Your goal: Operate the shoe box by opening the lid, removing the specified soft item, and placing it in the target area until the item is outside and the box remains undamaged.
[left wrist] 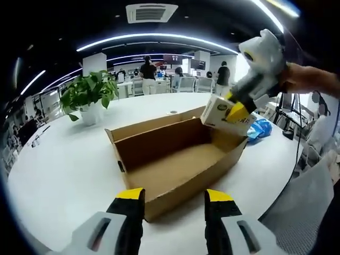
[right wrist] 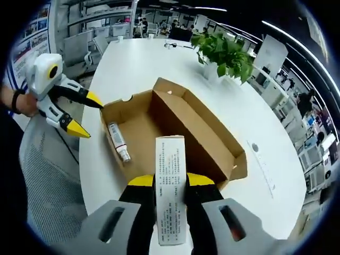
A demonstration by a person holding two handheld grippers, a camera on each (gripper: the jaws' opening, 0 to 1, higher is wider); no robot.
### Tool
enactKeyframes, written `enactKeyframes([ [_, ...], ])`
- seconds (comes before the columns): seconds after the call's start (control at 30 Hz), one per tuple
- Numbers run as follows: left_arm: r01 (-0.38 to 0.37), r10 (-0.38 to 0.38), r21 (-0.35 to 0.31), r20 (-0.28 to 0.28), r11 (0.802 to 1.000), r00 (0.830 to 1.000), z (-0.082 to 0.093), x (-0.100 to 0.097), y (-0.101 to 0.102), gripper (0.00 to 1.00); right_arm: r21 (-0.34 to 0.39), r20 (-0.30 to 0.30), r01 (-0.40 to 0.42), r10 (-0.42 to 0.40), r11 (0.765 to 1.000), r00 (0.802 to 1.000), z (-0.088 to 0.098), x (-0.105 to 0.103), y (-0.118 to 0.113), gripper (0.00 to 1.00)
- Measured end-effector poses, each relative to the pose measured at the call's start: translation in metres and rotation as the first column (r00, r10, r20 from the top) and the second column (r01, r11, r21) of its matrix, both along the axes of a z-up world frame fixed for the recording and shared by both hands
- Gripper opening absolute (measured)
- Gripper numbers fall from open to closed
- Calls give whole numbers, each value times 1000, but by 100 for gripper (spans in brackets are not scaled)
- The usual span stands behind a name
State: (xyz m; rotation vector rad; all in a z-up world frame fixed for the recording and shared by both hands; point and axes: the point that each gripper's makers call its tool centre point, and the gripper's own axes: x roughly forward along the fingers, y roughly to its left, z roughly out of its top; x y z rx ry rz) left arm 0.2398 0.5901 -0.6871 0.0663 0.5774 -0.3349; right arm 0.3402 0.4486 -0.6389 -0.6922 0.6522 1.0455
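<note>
The brown cardboard shoe box (left wrist: pixel 175 170) lies open on the white table, its lid flap (right wrist: pixel 199 133) standing up along one long side. My right gripper (right wrist: pixel 170 181) is shut on a white printed packet (right wrist: pixel 170 212), held above one short end of the box. In the left gripper view the right gripper (left wrist: pixel 231 109) holds that packet (left wrist: pixel 222 114) over the box's far right corner. A small white tube (right wrist: pixel 119 142) lies on the box floor. My left gripper (left wrist: pixel 174 197) stands open just short of the box's near wall, with nothing between its jaws; in the right gripper view the left gripper (right wrist: pixel 89 116) is beside the far short end.
A potted green plant (left wrist: pixel 87 95) stands on the round white table (left wrist: pixel 58 164) beyond the box. A blue bag (left wrist: pixel 260 128) lies near the table's right edge. A mesh chair (right wrist: pixel 50 180) sits close to the table. People stand far back in the office.
</note>
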Motion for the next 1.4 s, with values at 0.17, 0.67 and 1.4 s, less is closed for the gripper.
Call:
enactKeyframes([
  [0.17, 18, -18, 13, -8, 1000, 1000, -2, -1, -3, 46, -4, 30, 39, -38, 999, 999, 7, 1, -25, 18],
  [0.67, 19, -19, -2, -36, 1000, 999, -5, -1, -4, 46, -76, 12, 197, -196, 977, 980, -13, -24, -117, 18],
  [1.4, 1, -1, 2, -40, 1000, 999, -5, 1, 0, 45, -185, -20, 350, -360, 918, 933, -29, 9, -245, 18],
])
